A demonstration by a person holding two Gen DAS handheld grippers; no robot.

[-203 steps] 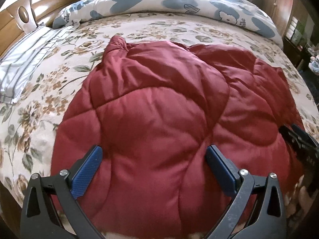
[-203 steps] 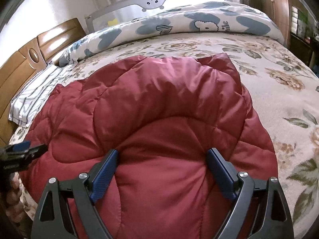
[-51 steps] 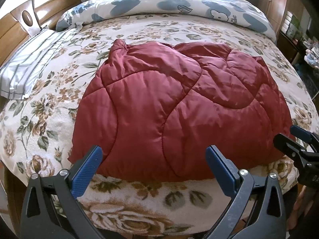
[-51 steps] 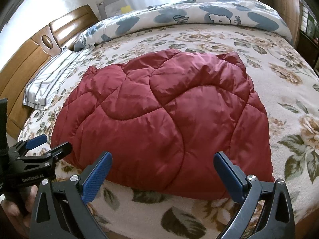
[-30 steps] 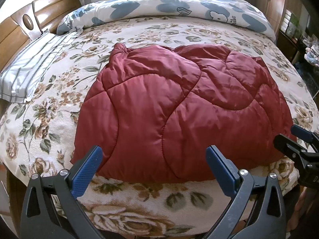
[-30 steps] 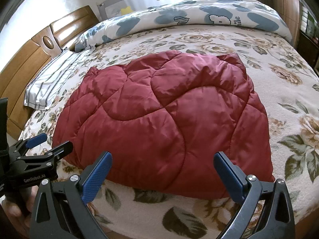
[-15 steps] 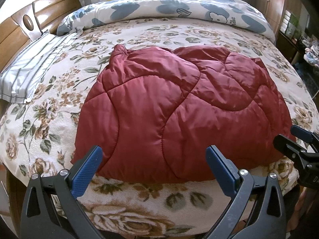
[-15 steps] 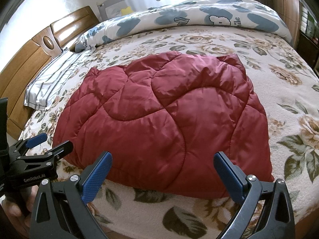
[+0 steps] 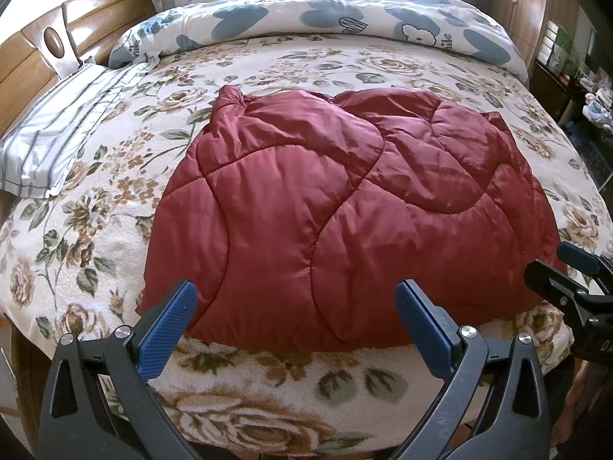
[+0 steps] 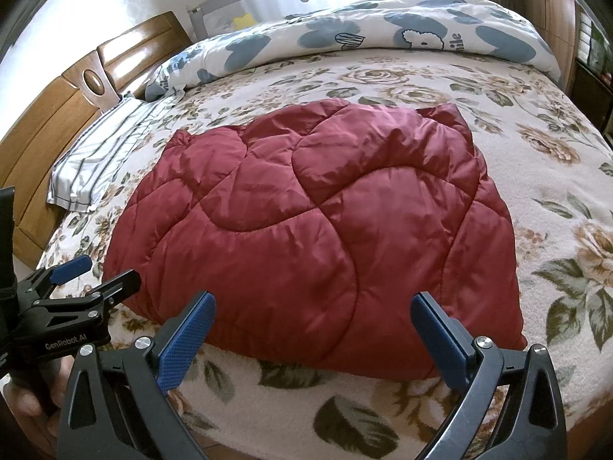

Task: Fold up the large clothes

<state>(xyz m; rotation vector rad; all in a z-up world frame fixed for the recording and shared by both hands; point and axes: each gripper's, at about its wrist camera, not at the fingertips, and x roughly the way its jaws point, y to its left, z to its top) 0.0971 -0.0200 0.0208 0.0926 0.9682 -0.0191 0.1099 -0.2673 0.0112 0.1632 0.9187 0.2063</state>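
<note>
A folded maroon quilted coat [image 9: 337, 211] lies near the foot edge of the floral-covered bed [image 9: 95, 191]; the left tool [image 9: 295, 318] and right tool [image 10: 310, 326] hover short of it, both spread wide and empty, seemingly because the fold looks finished.
</note>
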